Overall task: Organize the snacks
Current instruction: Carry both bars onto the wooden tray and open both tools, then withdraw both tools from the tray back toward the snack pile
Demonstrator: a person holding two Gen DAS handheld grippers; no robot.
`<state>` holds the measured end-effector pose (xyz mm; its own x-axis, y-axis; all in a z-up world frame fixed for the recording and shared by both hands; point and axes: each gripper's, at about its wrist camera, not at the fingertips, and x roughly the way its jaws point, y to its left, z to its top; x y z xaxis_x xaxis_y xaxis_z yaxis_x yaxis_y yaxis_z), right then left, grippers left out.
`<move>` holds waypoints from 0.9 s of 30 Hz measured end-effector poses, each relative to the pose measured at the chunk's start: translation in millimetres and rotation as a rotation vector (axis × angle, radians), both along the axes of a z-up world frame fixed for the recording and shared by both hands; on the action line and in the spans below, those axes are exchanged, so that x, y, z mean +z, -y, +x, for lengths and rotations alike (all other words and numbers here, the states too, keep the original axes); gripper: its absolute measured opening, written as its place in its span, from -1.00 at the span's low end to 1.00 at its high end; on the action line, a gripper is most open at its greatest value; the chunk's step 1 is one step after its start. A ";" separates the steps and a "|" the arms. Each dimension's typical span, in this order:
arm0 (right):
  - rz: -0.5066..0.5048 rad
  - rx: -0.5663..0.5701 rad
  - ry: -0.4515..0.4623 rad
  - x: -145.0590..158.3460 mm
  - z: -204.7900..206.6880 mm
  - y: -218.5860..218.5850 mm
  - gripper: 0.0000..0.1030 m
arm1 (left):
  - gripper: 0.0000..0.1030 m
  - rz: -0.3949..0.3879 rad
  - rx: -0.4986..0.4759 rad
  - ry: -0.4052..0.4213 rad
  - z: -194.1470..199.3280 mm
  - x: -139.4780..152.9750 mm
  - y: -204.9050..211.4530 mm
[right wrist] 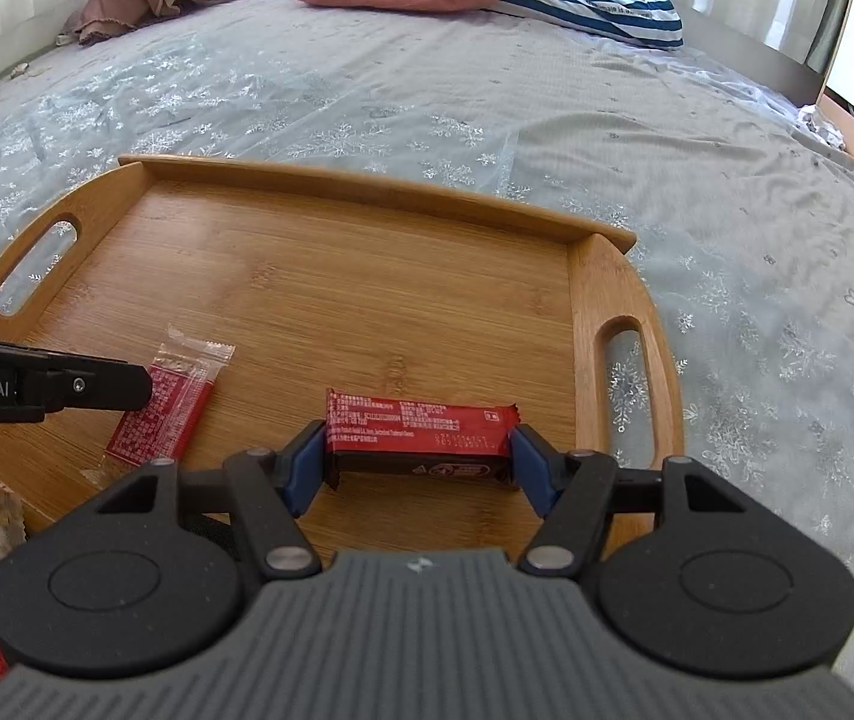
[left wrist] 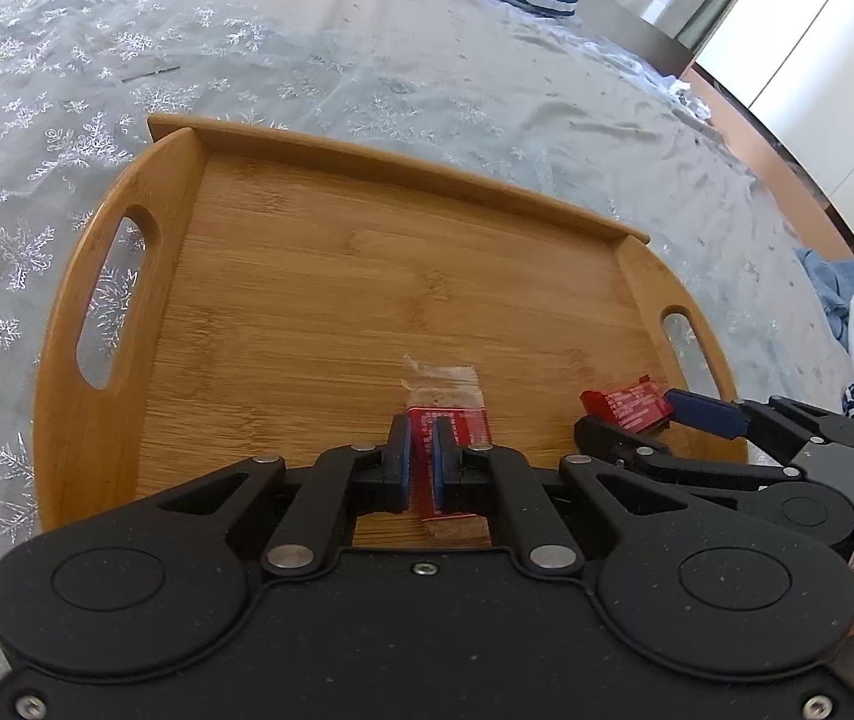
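Two snacks are hanging low over the bamboo tray (right wrist: 367, 192) | we are pinching the flat sachet (left wrist: 448, 414) in the left gripper (left wrist: 422, 450) — thin edge may be slipping | right gripper (right wrist: 421, 462) is clamping the red bar (right wrist: 421, 426) endwise — a tilt could be dropping it askew.

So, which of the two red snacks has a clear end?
The flat packet in the left gripper; the bar in the right gripper is opaque red throughout.

The left gripper (left wrist: 421, 450) is matt black: two round housings, linked bars joined by silver rivets, small screws at the corners, and blue pads on its fingers (left wrist: 400, 444). The right gripper (right wrist: 421, 456) has the same black linkage and blue pads, but a ribbed grey body. White lettering "Robot.AI" marks the left gripper's side.
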<state>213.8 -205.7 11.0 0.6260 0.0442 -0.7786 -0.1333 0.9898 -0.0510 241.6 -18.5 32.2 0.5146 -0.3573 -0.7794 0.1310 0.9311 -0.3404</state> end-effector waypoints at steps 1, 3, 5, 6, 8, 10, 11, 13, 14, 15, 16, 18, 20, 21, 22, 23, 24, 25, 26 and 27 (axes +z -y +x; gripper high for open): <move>0.001 0.001 0.000 0.1 -0.2 0.0 0.31 | -0.87 0.006 0.001 0.000 -0.2 0.0 0.6; 0.003 0.000 0.000 0.0 -0.2 0.5 0.32 | -0.86 0.017 -0.002 0.006 -1.2 0.4 1.7; 0.007 -0.003 0.001 0.0 -0.6 1.0 0.33 | -0.85 0.034 -0.006 0.015 -3.3 1.4 3.1; 0.010 -0.005 0.001 -0.1 -0.8 1.4 0.35 | -0.84 0.044 -0.009 0.020 -4.3 2.0 3.9; 0.016 -0.008 0.002 0.1 -1.2 1.9 0.45 | -0.80 0.063 -0.011 0.029 -6.7 3.3 4.3; 0.025 -0.008 0.003 0.6 -1.7 3.0 0.53 | -0.77 0.077 -0.008 0.037 -9.1 4.5 3.7; 0.030 -0.009 0.005 1.1 -2.2 3.6 0.53 | -0.68 0.085 -0.005 0.041 -10.3 5.5 2.9; 0.043 -0.010 0.010 2.7 -3.3 4.8 0.58 | -0.48 0.095 -0.001 0.050 -13.2 7.8 1.1; 0.051 -0.010 0.014 4.0 -4.1 5.5 0.60 | -0.31 0.101 0.001 0.057 -15.3 9.4 0.1; 0.060 -0.011 0.017 5.3 -4.8 6.5 0.65 | -0.23 0.107 -0.001 0.067 -17.6 11.2 -0.9; 0.071 -0.013 0.021 6.9 -5.6 7.7 0.72 | -0.13 0.115 -0.003 0.077 -19.8 13.2 -2.0; 0.095 -0.015 0.028 10.2 -7.1 10.1 0.75 | -0.04 0.133 -0.003 0.098 -25.7 17.8 -4.1; 0.107 -0.023 0.034 13.5 -9.3 11.8 0.76 | 0.18 0.138 -0.001 0.117 -32.3 22.8 -7.2; 0.111 -0.025 0.040 15.5 -10.6 12.2 0.78 | 0.23 0.136 0.000 0.128 -36.5 25.9 -9.4; 0.117 -0.026 0.051 18.3 -13.3 13.1 0.79 | 0.35 0.134 0.000 0.142 -41.0 29.1 -11.8; 0.124 -0.027 0.062 21.1 -16.6 14.1 0.80 | 0.48 0.134 -0.002 0.156 -44.8 32.4 -14.0; 0.130 -0.028 0.074 23.9 -19.8 14.8 0.83 | 0.55 0.139 -0.002 0.172 -50.2 35.9 -15.7; 0.138 -0.027 0.087 27.1 -24.5 15.9 0.85 | 0.64 0.144 -0.003 0.187 -54.6 39.0 -16.9; 0.145 -0.025 0.102 30.1 -29.6 16.8 0.87 | 0.66 0.153 -0.004 0.206 -60.9 42.3 -18.2; 0.150 -0.025 0.117 33.0 -35.0 17.9 0.89 | 0.68 0.161 -0.007 0.219 -65.9 45.0 -19.0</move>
<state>178.8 -223.6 44.0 0.7139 0.1378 -0.6866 -0.1108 0.9903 0.0835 175.7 0.5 77.2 0.6751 -0.2413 -0.6972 0.1913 0.9699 -0.1505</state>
